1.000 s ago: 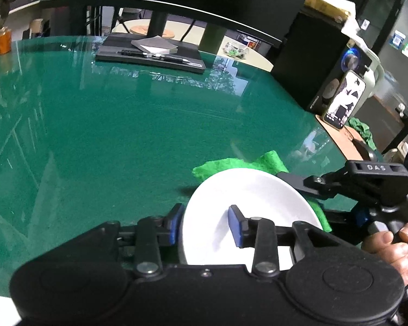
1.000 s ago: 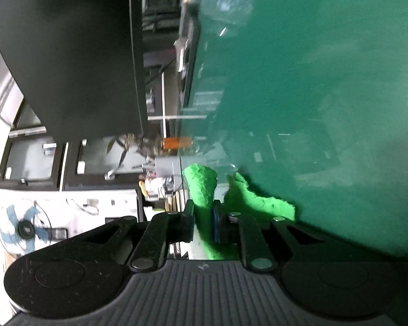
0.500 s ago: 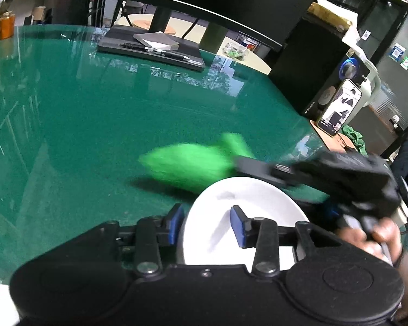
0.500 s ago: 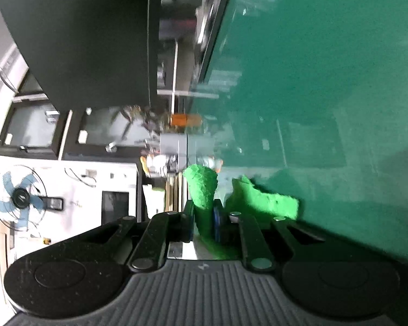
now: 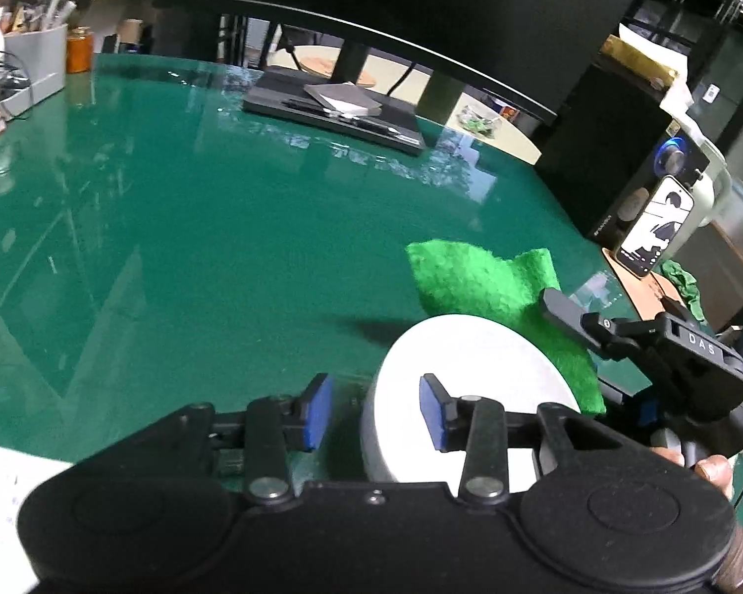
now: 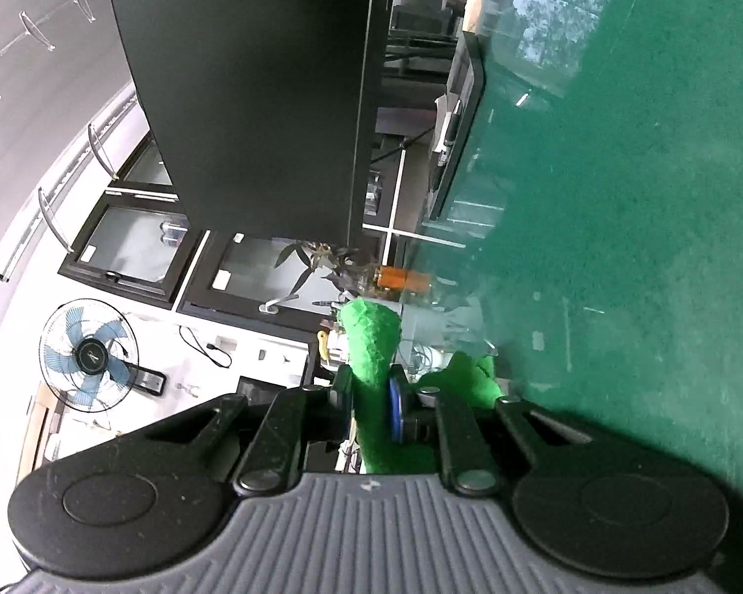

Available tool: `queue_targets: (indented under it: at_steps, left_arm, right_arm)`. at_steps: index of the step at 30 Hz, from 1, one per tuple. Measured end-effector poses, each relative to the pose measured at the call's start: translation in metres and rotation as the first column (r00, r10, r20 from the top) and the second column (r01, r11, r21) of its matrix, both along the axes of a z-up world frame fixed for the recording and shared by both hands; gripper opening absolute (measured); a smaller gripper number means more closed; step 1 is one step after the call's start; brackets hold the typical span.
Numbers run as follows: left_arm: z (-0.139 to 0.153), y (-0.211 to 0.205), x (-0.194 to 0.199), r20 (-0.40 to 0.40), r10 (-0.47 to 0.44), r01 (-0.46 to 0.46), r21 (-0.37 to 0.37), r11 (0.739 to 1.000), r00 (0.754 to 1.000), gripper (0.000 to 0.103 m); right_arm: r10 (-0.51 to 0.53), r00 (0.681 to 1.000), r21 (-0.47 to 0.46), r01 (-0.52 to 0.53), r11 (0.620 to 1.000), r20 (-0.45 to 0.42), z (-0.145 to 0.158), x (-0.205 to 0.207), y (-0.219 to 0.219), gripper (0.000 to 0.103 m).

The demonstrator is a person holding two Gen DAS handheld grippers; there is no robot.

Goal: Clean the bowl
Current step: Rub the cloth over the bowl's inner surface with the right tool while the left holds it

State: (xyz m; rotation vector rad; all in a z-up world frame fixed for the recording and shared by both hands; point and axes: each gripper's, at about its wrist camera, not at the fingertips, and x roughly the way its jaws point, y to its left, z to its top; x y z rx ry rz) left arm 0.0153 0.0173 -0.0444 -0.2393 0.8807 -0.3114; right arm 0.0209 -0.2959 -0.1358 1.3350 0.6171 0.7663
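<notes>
At the bottom of my left wrist view, my left gripper (image 5: 374, 413) is spread wide, its blue pads (image 5: 318, 411) either side of the near rim of the white bowl (image 5: 470, 396) without touching it. The bowl sits lower right of frame on the green table (image 5: 198, 227). Just beyond it lies the green cloth (image 5: 490, 292), and my right gripper (image 6: 369, 398) is clamped tight on a fold of it. A dark tray (image 5: 337, 114) lies far off, upper centre of the frame
</notes>
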Motion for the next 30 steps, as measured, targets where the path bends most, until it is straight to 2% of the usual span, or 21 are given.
queue_targets:
  at_steps: [9, 13, 14, 16, 20, 23, 25, 30]
  left_arm:
    - [0.002, -0.005, 0.006, -0.013, 0.001, -0.001, 0.002, 1.000, 1.000, 0.038]
    - [-0.001, -0.002, 0.012, -0.029, 0.006, -0.006, 0.002, 1.000, 1.000, 0.038]
    - [-0.003, -0.002, 0.014, -0.033, 0.004, -0.004, 0.004, 1.000, 0.999, 0.038]
    - [-0.005, -0.002, 0.017, -0.039, -0.002, 0.002, 0.003, 1.000, 0.999, 0.038]
    - [-0.009, -0.001, 0.022, -0.043, -0.005, 0.005, -0.004, 1.000, 0.999, 0.038]
    - [-0.006, -0.003, 0.018, -0.019, -0.012, 0.013, 0.029, 0.999, 1.000, 0.038]
    - [-0.007, -0.004, 0.017, -0.017, -0.016, 0.017, 0.052, 0.999, 1.000, 0.034]
    - [-0.009, -0.005, 0.020, -0.011, -0.040, 0.040, 0.029, 0.999, 0.999, 0.028]
  right_arm:
    - [-0.015, 1.000, 0.024, 0.015, 1.000, -0.010, -0.001, -0.004, -0.001, 0.016]
    - [-0.011, 1.000, 0.030, 0.011, 0.999, -0.008, -0.001, -0.003, 0.000, 0.028]
    - [-0.009, 1.000, 0.031, 0.009, 0.999, -0.007, -0.001, -0.003, 0.001, 0.028]
    - [-0.010, 1.000, 0.009, 0.011, 1.000, -0.002, 0.001, -0.003, 0.003, 0.027]
    - [-0.018, 1.000, -0.067, 0.019, 0.998, 0.016, 0.006, -0.005, 0.006, 0.012]
    - [-0.043, 0.998, -0.023, 0.042, 0.999, -0.050, 0.003, -0.006, 0.000, 0.012]
    - [-0.047, 0.994, 0.026, 0.049, 0.998, -0.096, -0.002, -0.006, -0.006, 0.011]
    - [-0.021, 0.988, -0.032, 0.016, 0.999, -0.154, 0.002, -0.009, -0.005, 0.012]
